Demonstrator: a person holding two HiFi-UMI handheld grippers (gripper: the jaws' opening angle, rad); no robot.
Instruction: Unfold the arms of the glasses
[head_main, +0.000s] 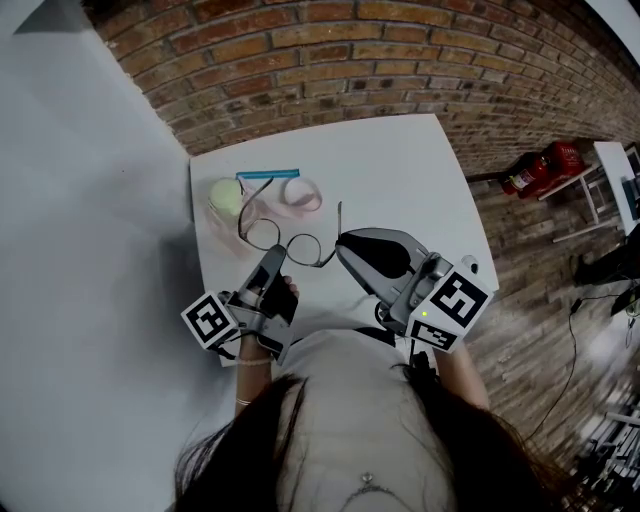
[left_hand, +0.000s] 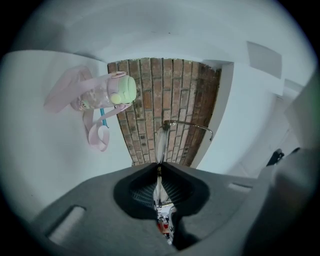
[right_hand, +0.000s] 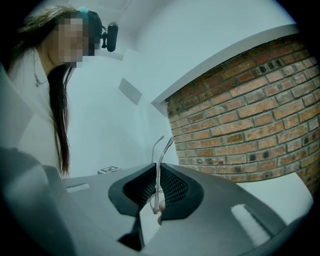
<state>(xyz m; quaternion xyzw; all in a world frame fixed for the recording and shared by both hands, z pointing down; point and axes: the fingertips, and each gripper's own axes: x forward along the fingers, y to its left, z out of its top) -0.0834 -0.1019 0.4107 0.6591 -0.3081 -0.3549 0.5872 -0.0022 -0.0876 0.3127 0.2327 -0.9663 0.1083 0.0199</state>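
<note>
The person's dark hair (head_main: 300, 440) fills the near edge of the head view. Beyond it, the left hand-held gripper (head_main: 274, 256) reaches toward the far side over the white desk (head_main: 400, 160). In the left gripper view, this hand-held gripper (left_hand: 159, 169) is pressed together on the rim of the glasses (left_hand: 161, 142), which stand edge-on between its jaws. At the far left of the desk lies a pink bottle (head_main: 226, 198) with a green lid and a pink strap, apart from both tools. The glasses (head_main: 290, 242) sit over the near middle of the desk, lenses side by side, and one arm at their right end points toward the far side. The right hand-held gripper (head_main: 343, 243) meets the glasses from the right. In the right gripper view, this hand-held gripper (right_hand: 157, 172) pinches the thin frame (right_hand: 159, 165). A brick wall (head_main: 400, 60) lies beyond the desk.
</note>
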